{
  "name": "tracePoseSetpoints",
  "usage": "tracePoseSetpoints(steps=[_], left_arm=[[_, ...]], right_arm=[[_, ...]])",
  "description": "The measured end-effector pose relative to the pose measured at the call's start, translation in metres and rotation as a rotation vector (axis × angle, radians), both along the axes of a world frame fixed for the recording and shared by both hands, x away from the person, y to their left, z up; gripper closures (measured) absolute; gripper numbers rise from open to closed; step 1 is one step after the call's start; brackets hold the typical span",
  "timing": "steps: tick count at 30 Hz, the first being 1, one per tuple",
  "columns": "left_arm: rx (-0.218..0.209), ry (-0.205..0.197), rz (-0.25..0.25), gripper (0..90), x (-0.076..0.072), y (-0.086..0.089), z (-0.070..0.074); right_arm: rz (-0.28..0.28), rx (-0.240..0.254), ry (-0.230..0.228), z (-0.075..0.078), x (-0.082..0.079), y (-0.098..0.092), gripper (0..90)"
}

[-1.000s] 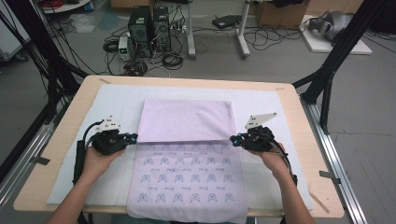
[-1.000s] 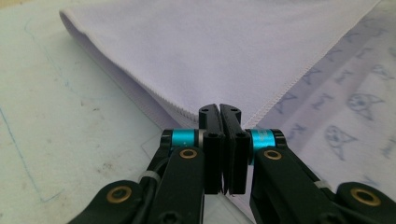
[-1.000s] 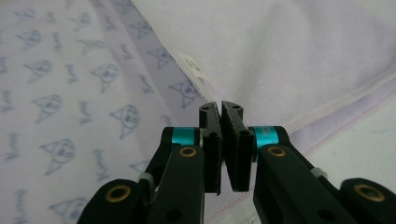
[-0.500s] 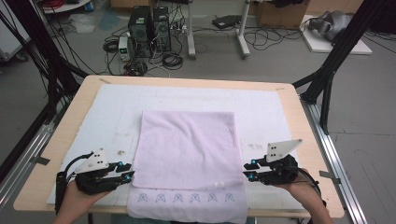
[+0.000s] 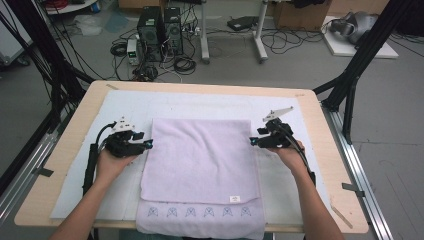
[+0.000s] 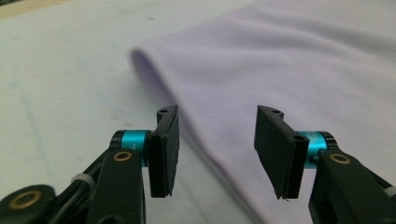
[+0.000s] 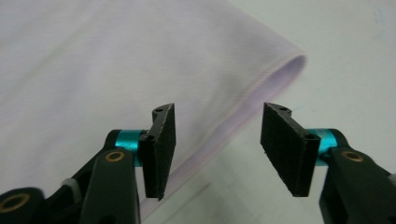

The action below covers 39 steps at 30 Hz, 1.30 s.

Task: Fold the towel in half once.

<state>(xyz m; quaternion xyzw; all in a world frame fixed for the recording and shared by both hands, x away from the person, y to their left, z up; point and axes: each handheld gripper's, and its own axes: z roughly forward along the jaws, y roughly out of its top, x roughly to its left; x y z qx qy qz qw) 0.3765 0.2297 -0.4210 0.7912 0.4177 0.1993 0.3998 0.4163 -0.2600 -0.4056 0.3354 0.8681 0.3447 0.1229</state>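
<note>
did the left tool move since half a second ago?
Yes. The left tool went from the table's near edge up toward mid-table, beside the folded lilac towel; jaws have just been opening, nothing between.

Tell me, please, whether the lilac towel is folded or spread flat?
Folded: the lilac towel lies doubled, its upper layer stopping short of the printed lower edge, with a rounded fold at the far corners.

One lilac towel (image 5: 202, 157), folded, on one table (image 5: 310, 100). One white mat (image 5: 125, 102) beneath. Two grippers: left gripper (image 5: 142, 145), right gripper (image 5: 256, 142). Five printed motifs along the towel's bottom edge. One white label.
</note>
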Motion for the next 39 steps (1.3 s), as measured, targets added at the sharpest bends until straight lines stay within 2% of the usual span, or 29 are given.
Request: tracePoseSetpoints(steps=[1,2,4,5,7,9,10,11,12,13,14,15,16,18,19,21,23,27,28,29,30,31,32,34,36,38,39], left_arm=[[-0.004,0.020,0.014,49.1,0.007,0.000,-0.002],[-0.010,0.031,0.052,47.3,0.017,0.000,-0.006],[0.011,0.055,0.086,45.3,0.029,-0.001,-0.011],[0.023,0.078,0.098,42.7,0.036,-0.002,-0.015],[0.016,0.094,0.103,41.8,0.043,-0.004,-0.019],[-0.027,0.081,0.116,42.1,0.047,-0.007,-0.023],[-0.067,0.079,0.116,43.6,0.049,-0.009,-0.025],[-0.083,0.085,0.115,47.8,0.050,-0.011,-0.027],[-0.081,0.079,0.129,51.7,0.052,-0.015,-0.028],[-0.068,0.081,0.128,60.2,0.053,-0.017,-0.027],[-0.063,0.098,0.115,66.8,0.057,-0.018,-0.025],[-0.064,0.111,0.111,80.7,0.059,-0.019,-0.022],[-0.042,0.110,0.113,84.6,0.062,-0.021,-0.018],[0.013,0.092,0.108,86.8,0.067,-0.025,-0.007],[0.020,0.066,0.106,87.1,0.069,-0.026,0.001],[0.026,0.018,0.108,87.4,0.074,-0.028,0.022],[0.045,-0.052,0.116,87.6,0.077,-0.032,0.045],[0.032,-0.155,0.126,87.5,0.084,-0.031,0.095],[0.015,-0.173,0.125,87.4,0.084,-0.030,0.103],[0.012,-0.187,0.128,85.7,0.084,-0.030,0.106],[0.032,-0.182,0.154,75.4,0.084,-0.029,0.106],[0.038,-0.146,0.162,62.1,0.086,-0.026,0.102],[0.037,-0.104,0.163,56.4,0.087,-0.022,0.097],[0.042,-0.090,0.167,54.1,0.083,-0.015,0.085],[0.023,-0.068,0.161,53.7,0.077,-0.007,0.071],[0.029,-0.049,0.153,52.9,0.070,-0.002,0.058],[0.033,-0.042,0.141,52.6,0.066,0.000,0.052]], right_arm=[[-0.013,0.010,0.007,-0.003,0.008,0.001,43.8],[-0.021,0.018,0.008,-0.005,0.014,0.003,42.5],[-0.037,0.007,0.000,-0.009,0.025,0.008,39.8],[-0.050,-0.002,-0.003,-0.012,0.030,0.010,37.2],[-0.070,-0.014,0.017,-0.018,0.038,0.013,36.6],[-0.081,-0.012,0.018,-0.023,0.043,0.016,37.2],[-0.087,-0.002,0.025,-0.026,0.045,0.017,37.8],[-0.092,0.028,0.045,-0.030,0.047,0.018,42.8],[-0.091,0.044,0.060,-0.032,0.047,0.020,47.7],[-0.105,0.039,0.045,-0.034,0.047,0.022,57.4],[-0.109,0.057,0.056,-0.033,0.048,0.022,75.7],[-0.094,0.085,0.070,-0.032,0.048,0.023,81.6],[-0.093,0.051,0.051,-0.030,0.047,0.026,82.9],[-0.085,-0.014,0.001,-0.023,0.046,0.033,84.8],[-0.095,-0.011,-0.032,-0.017,0.045,0.034,85.1],[-0.120,-0.008,-0.065,-0.001,0.045,0.033,85.3],[-0.126,0.000,-0.132,0.019,0.044,0.032,85.5],[-0.153,0.019,-0.221,0.064,0.047,0.029,85.4],[-0.149,0.029,-0.247,0.074,0.049,0.027,84.6],[-0.159,0.042,-0.252,0.081,0.051,0.024,78.3],[-0.171,0.054,-0.240,0.084,0.055,0.022,66.2],[-0.192,0.043,-0.236,0.085,0.059,0.019,57.8],[-0.201,0.041,-0.217,0.081,0.061,0.016,52.2],[-0.198,0.046,-0.166,0.072,0.063,0.013,50.4],[-0.181,0.025,-0.153,0.061,0.058,0.013,48.8],[-0.154,0.012,-0.118,0.050,0.051,0.014,46.8],[-0.140,-0.002,-0.085,0.047,0.050,0.016,43.3]])
